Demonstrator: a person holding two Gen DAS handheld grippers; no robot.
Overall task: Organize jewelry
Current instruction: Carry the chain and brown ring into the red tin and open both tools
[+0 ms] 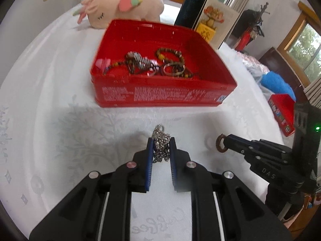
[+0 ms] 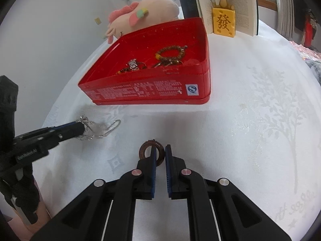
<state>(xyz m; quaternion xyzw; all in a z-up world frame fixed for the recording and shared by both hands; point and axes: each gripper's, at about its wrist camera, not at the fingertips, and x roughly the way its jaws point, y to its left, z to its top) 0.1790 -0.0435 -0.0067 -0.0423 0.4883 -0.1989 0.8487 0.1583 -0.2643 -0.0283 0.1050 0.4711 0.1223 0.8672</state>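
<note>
We work over a white cloth point(image 1: 60, 92) woven with pale tree patterns, spread across the table. Nearest us, the left gripper point(image 1: 161, 146) has its jaws pinching a bunched silver chain point(image 1: 160, 140), which hangs just above the cloth; the right gripper point(image 2: 160, 152) has its jaws closed on a dark brown ring point(image 2: 149, 150), also close to the cloth. From the right wrist we see the chain's loose loops trailing onto the cloth beside the left fingertips, which the left wrist view hides. Beyond both grippers sits an open red tin point(image 1: 160, 98) with white print on its side; inside lie a beaded bracelet point(image 1: 170, 55), a metal bangle point(image 1: 173, 69) and a tangle of smaller pieces. The left view looks deeper into the tin and shows more of that pile. Behind the tin rest a pink plush unicorn point(image 1: 128, 6) and an open book point(image 2: 230, 6) standing upright, with a mouse figurine point(image 2: 222, 18) on a yellow block before it. Farther off, windows point(image 1: 305, 46) with wooden frames show green trees.
</note>
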